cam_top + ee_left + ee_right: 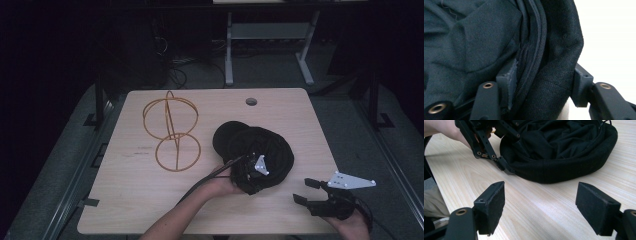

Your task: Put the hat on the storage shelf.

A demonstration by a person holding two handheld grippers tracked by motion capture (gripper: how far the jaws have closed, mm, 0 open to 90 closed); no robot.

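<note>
One black cap (pixel 255 145), one gold wire stand (pixel 171 131) and two grippers were on or over the table (pixel 150 200). The cap lay to the right of the wire stand, opening up, its long axis running from upper left to lower right. Its near rim sat between the left gripper (pixel 248 176)'s half-closed jaws, one pad inside and one outside, though whether they pressed it I could not tell; the right gripper (pixel 303 191) rested right of the cap, jaws apart and empty.

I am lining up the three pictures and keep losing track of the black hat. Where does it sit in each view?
High view: the black hat lies right of centre on the table, beside the wire stand.
Left gripper view: its rim stands between the jaws, up close.
Right gripper view: it lies at the top, past the open jaws.
Shared landmark: the left gripper at the hat's rim.
</note>
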